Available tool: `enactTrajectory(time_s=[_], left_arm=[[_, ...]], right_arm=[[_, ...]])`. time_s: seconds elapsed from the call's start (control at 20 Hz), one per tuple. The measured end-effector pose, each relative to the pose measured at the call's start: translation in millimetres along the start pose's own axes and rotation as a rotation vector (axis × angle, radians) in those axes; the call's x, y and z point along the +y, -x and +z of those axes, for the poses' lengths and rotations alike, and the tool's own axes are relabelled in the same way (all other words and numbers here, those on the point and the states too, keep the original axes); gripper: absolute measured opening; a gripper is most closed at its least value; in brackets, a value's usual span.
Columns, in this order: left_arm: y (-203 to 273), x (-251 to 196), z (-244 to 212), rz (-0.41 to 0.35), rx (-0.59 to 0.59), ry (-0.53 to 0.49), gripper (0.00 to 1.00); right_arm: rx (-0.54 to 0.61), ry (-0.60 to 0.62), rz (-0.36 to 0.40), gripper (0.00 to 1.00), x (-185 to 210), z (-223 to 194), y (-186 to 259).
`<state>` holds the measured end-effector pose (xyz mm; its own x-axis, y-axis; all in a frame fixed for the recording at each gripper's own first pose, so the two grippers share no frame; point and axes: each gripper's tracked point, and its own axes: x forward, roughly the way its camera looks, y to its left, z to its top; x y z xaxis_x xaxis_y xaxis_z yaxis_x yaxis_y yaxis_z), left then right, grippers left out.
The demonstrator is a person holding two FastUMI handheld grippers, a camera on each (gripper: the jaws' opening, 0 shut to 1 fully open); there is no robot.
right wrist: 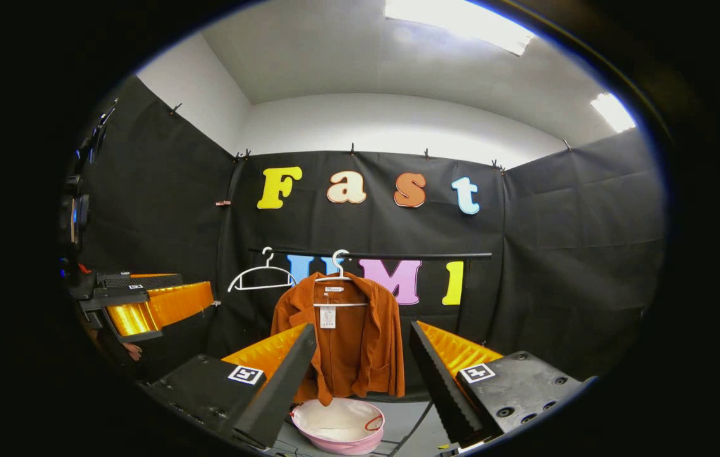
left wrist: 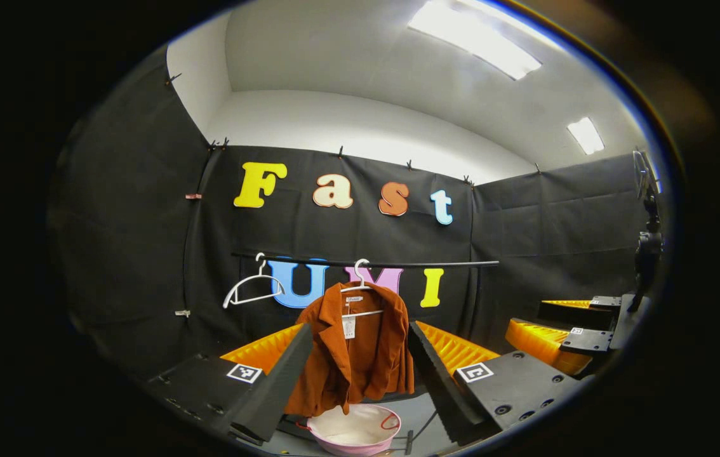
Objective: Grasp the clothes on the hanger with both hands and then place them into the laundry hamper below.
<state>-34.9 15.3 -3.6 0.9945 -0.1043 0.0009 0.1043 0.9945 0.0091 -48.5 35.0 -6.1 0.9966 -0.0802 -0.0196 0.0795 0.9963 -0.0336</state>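
A rust-orange jacket (left wrist: 357,352) (right wrist: 344,336) hangs on a white hanger (left wrist: 360,279) (right wrist: 338,270) from a black rail (left wrist: 436,263) (right wrist: 423,256). Below it on the floor stands a pink, white-lined hamper (left wrist: 355,430) (right wrist: 338,424). My left gripper (left wrist: 360,371) is open, its fingers framing the jacket from a distance. My right gripper (right wrist: 361,368) is open too, also well short of the jacket. In the left gripper view the right gripper (left wrist: 557,330) shows at the right; in the right gripper view the left gripper (right wrist: 144,301) shows at the left.
An empty white hanger (left wrist: 252,289) (right wrist: 261,279) hangs on the rail left of the jacket. Black cloth walls close in the booth on three sides. A dark stand (left wrist: 646,247) rises at the right edge. A cable (right wrist: 420,422) lies on the grey floor beside the hamper.
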Motion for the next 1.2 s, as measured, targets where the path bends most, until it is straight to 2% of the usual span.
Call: enactTrajectory(time_s=[0.3, 0.5, 0.65, 1.0, 1.2], left_arm=[[-11, 4, -8, -0.012, 0.01, 0.013, 0.95], [-47, 3, -27, 0.013, 0.018, 0.021, 0.95], [-104, 10, -48, 0.051, 0.028, 0.016, 0.95], [-241, 39, -88, 0.237, -0.013, -0.025, 0.95], [-296, 58, -132, 0.335, 0.013, 0.015, 0.94]], right_arm=[[0.024, 0.013, -0.011, 0.94, -3, -11, -16], [0.021, 0.012, 0.013, 0.94, -12, -31, -62], [0.0, 0.023, 0.061, 0.95, -18, -48, -121], [-0.073, 0.031, 0.236, 0.95, -19, -86, -297], [-0.061, 0.02, 0.29, 0.95, -21, -128, -363]])
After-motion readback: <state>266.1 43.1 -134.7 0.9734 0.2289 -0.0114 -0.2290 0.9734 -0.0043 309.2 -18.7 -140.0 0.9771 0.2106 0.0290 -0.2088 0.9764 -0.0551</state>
